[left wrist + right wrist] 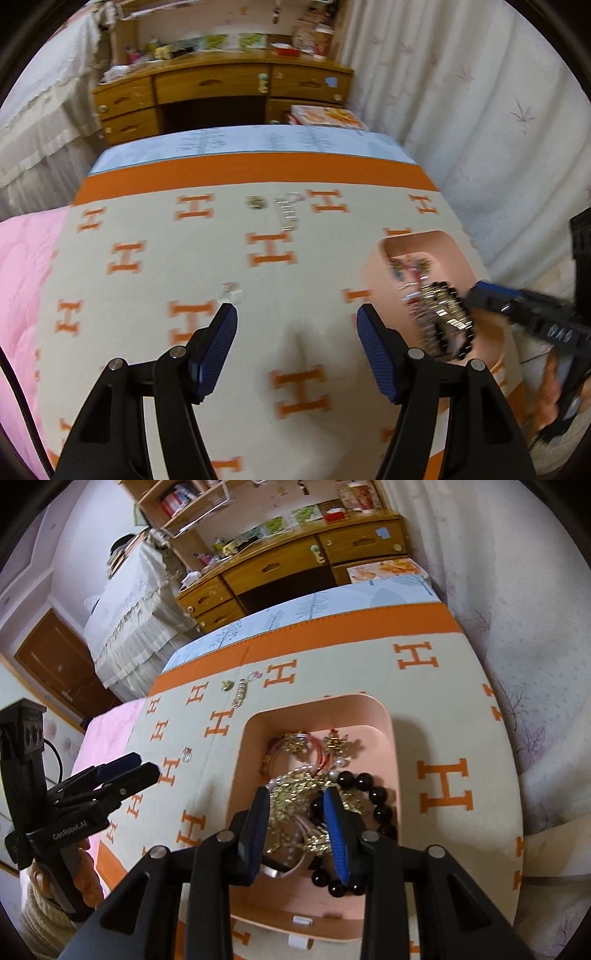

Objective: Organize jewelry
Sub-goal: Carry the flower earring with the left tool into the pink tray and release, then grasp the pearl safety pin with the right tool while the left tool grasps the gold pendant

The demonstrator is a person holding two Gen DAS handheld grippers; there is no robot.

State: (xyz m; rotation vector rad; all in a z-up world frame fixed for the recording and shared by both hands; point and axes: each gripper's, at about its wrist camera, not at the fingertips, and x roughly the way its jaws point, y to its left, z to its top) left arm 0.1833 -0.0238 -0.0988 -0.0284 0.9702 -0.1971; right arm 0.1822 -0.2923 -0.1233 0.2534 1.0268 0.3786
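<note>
My right gripper (295,812) sits half-closed over the gold chain (295,786) in the box (369,705), grip unclear; left gripper (295,332) gapes empty; I'd release low, avoiding tangles.

Home bedroom: bed blanket (236,266), wooden dresser (221,92), curtains (461,92), door (55,661).

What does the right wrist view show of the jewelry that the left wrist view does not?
Only the right wrist view shows the pink box's contents sharply: black bead bracelet, gold chain pile, red bangles, with the right gripper over the pile. Only the left wrist view shows the left gripper open over bare blanket. Both show the small ring, the silver chain and the gold piece left on the blanket.
</note>
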